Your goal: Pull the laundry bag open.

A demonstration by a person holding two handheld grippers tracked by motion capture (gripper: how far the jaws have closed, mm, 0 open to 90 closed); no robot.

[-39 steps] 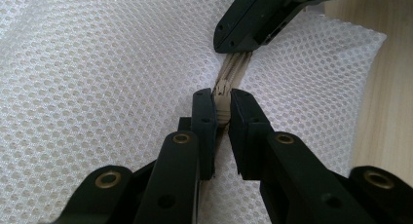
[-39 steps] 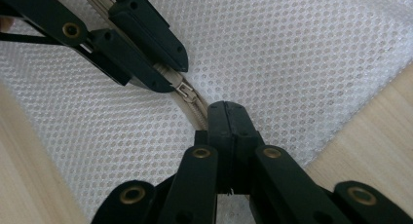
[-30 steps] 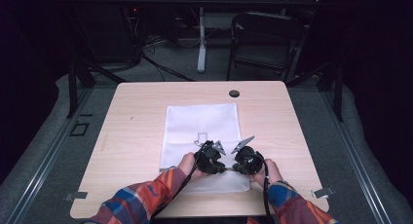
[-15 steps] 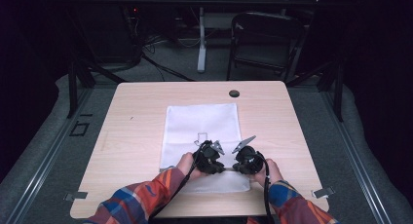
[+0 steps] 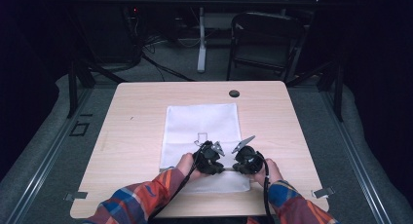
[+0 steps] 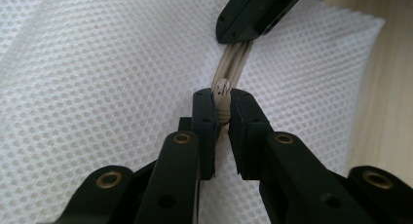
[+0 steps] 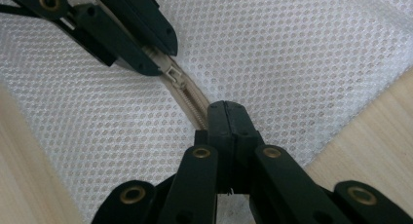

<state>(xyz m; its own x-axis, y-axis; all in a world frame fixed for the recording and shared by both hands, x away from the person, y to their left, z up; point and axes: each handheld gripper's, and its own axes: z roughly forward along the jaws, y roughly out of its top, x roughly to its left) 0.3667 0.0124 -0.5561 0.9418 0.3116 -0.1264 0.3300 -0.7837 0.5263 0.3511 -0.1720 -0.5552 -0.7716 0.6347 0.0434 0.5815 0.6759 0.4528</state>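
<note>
A white mesh bag (image 5: 202, 121) lies flat in the middle of the wooden table (image 5: 131, 136). Both grippers press down side by side on its near end. My left gripper (image 5: 210, 159) (image 6: 221, 101) is shut on the beige zipper pull (image 6: 223, 87) (image 7: 174, 77). My right gripper (image 5: 245, 161) (image 7: 228, 111) is shut on the beige zipper tape (image 7: 192, 107) a short way along from the pull. In the left gripper view the right gripper's jaws (image 6: 253, 14) clamp the tape (image 6: 236, 61) just beyond the pull. In the right gripper view the left gripper (image 7: 126, 34) comes in from the upper left.
A round black grommet (image 5: 234, 93) sits in the table's far edge. A dark folding chair (image 5: 265, 39) and cables stand on the floor behind the table. A person's plaid sleeves (image 5: 141, 199) enter from the near edge.
</note>
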